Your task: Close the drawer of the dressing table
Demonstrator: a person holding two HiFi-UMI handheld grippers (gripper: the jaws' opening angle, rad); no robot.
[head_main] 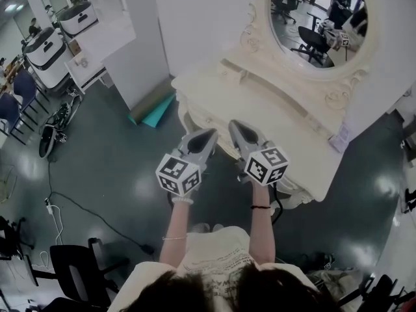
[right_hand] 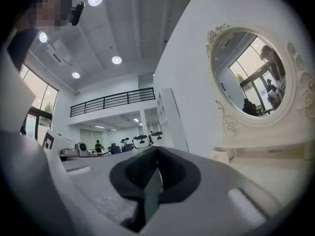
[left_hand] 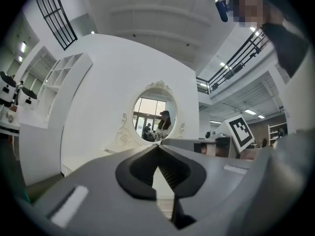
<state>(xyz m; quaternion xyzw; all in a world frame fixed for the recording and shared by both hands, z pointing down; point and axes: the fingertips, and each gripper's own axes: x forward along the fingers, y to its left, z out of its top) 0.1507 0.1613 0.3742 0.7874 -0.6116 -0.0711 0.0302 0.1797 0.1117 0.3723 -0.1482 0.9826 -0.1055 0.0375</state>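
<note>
The cream dressing table (head_main: 273, 112) with its oval mirror (head_main: 318, 18) stands straight ahead of me. Both grippers are held level side by side over its front edge. My left gripper (head_main: 211, 135) is shut with nothing between its jaws, and so is my right gripper (head_main: 235, 125). In the left gripper view the closed left gripper (left_hand: 158, 147) points at the mirror (left_hand: 155, 113), with the right gripper's marker cube (left_hand: 239, 132) beside it. In the right gripper view the closed right gripper (right_hand: 157, 149) sits left of the mirror (right_hand: 251, 75) and the tabletop (right_hand: 280, 168). The drawer front is hidden below the tabletop edge and the grippers.
A teal rolled mat (head_main: 155, 112) lies on the dark floor left of the table, by a white pillar (head_main: 133, 38). White carts (head_main: 49, 51) and blue chairs (head_main: 16, 99) stand far left. A black chair (head_main: 75, 265) and a cable (head_main: 84, 208) are near my feet.
</note>
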